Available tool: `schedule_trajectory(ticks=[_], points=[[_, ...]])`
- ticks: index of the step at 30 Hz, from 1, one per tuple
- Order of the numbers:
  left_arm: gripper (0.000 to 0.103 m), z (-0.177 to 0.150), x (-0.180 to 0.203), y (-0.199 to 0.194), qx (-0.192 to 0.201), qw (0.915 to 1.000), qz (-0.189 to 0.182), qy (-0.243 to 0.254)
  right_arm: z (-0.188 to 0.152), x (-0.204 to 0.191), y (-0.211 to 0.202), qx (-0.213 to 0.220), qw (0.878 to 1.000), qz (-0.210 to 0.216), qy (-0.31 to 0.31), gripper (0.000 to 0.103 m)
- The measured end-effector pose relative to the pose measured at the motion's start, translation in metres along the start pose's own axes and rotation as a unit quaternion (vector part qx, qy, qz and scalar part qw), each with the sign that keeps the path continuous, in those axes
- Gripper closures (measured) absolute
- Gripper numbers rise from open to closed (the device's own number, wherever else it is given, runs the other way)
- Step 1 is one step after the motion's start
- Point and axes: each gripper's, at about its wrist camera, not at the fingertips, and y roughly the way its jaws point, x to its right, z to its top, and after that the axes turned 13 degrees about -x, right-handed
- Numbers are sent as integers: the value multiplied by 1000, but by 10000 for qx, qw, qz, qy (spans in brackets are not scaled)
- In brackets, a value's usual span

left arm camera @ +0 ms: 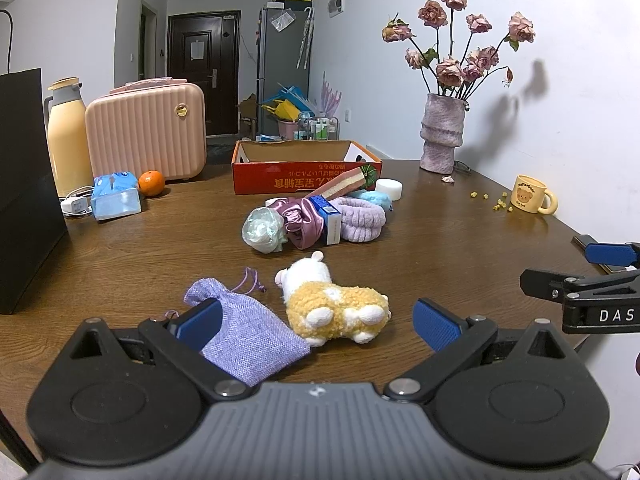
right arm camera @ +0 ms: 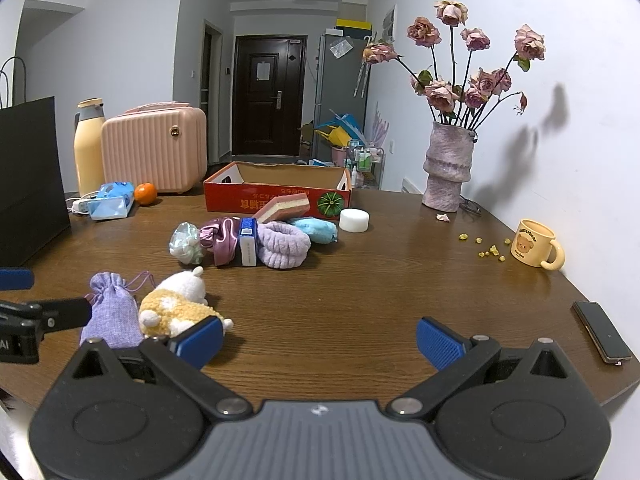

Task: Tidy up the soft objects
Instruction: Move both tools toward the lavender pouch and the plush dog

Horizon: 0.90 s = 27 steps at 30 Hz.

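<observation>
Broadly, a glossy brown wooden table [left arm camera: 440,232] carries a red cardboard box [left arm camera: 304,168], a heap of fuzzy and satin soft items [left arm camera: 320,218], a curly-fleeced yellow-and-white plush toy [left arm camera: 336,300] and a woven lilac drawstring pouch [left arm camera: 248,328]. The left gripper [left arm camera: 318,322] gapes wide around plush and pouch, gripping neither; the right gripper [right arm camera: 320,338] spreads wide, empty.
</observation>
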Motion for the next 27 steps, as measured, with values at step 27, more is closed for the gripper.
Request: schedule_trajectory(ticks=[27], points=[[0, -1, -3, 9, -56, 10000, 6, -12, -1, -4, 7, -51, 10000, 10, -48, 0]])
